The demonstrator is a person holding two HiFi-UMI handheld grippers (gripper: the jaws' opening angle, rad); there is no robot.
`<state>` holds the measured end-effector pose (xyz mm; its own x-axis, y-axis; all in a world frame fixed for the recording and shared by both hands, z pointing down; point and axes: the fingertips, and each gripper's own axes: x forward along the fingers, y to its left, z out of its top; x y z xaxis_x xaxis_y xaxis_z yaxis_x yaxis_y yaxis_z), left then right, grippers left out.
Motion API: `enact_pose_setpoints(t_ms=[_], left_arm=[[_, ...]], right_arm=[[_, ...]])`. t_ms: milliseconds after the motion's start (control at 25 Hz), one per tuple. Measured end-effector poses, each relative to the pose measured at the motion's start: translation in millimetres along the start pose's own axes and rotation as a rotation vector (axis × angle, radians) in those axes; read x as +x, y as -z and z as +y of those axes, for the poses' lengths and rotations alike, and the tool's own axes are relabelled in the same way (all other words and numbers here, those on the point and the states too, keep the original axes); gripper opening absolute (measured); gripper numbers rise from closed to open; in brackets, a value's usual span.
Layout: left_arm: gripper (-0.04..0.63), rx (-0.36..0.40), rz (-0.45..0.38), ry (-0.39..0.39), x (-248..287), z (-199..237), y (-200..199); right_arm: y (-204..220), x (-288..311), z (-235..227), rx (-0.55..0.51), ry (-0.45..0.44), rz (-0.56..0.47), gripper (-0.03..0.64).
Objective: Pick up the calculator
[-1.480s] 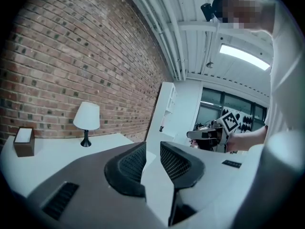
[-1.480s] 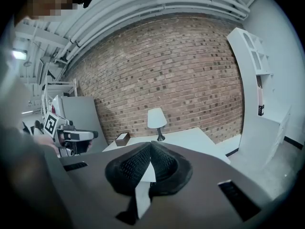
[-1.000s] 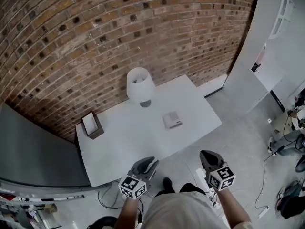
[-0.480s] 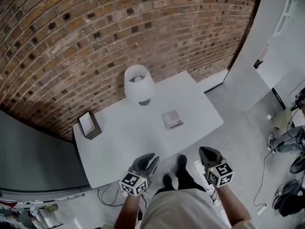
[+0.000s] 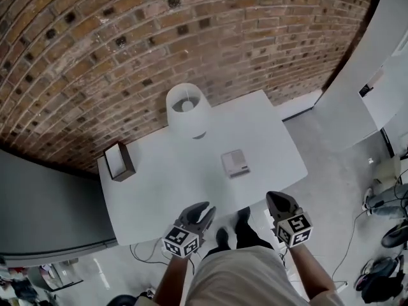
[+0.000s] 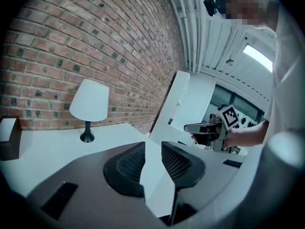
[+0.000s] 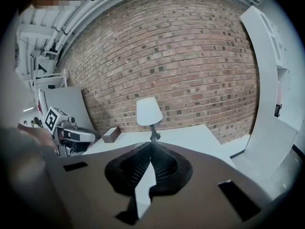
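Head view, read from left to right.

**Far left.** A small brown open-topped box [image 5: 119,161] stands at the far left corner of the white bench [image 5: 159,193], close under the brick wall [image 5: 127,43].

**Left of centre.** A lamp [image 5: 187,109] with a white shade and a dark foot stands upright near the bench's far edge, to the right of the box and well apart from it.

**Your left gripper** [image 5: 204,208] hovers at the bench's near edge and points toward the wall. In the left gripper view its two dark ribbed jaws stand apart. They have just been opening, and only bare bench top shows in the gap between them. That view also has the lamp and the box to the left, and your other gripper out to the right.

**The calculator** [image 5: 235,163] is a small pale grey slab lying flat on the bench, right of centre. It sits nearer to you than the lamp and to the lamp's right. It is well apart from both grippers, on the far side of them, and nothing touches it.

**Near edge, between the grippers.** Your dark shoes [image 5: 242,218] show on the grey floor [image 5: 331,171].

**Your right gripper** [image 5: 275,198] is held just off the bench's near right edge, above the floor, and also points toward the wall. In the right gripper view its jaws meet at the tips — together, with nothing clamped between them. The lamp's stem rises directly beyond the tips.
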<state>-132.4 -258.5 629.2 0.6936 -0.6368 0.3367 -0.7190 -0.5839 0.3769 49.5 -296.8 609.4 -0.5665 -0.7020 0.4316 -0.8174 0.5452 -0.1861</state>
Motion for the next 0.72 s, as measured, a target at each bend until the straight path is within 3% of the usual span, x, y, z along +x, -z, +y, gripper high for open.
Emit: enact_pose_setpoints(t_ms=[240, 720], left_arm=[[0.123, -0.002, 0.055, -0.020, 61, 17, 5], [0.137, 0.078, 0.213, -0.054, 156, 46, 30]], right_arm=[[-2, 44, -45, -0.004, -0.067, 0.045, 0.012], [22, 106, -105, 0.030, -0.188, 0.161, 0.012]])
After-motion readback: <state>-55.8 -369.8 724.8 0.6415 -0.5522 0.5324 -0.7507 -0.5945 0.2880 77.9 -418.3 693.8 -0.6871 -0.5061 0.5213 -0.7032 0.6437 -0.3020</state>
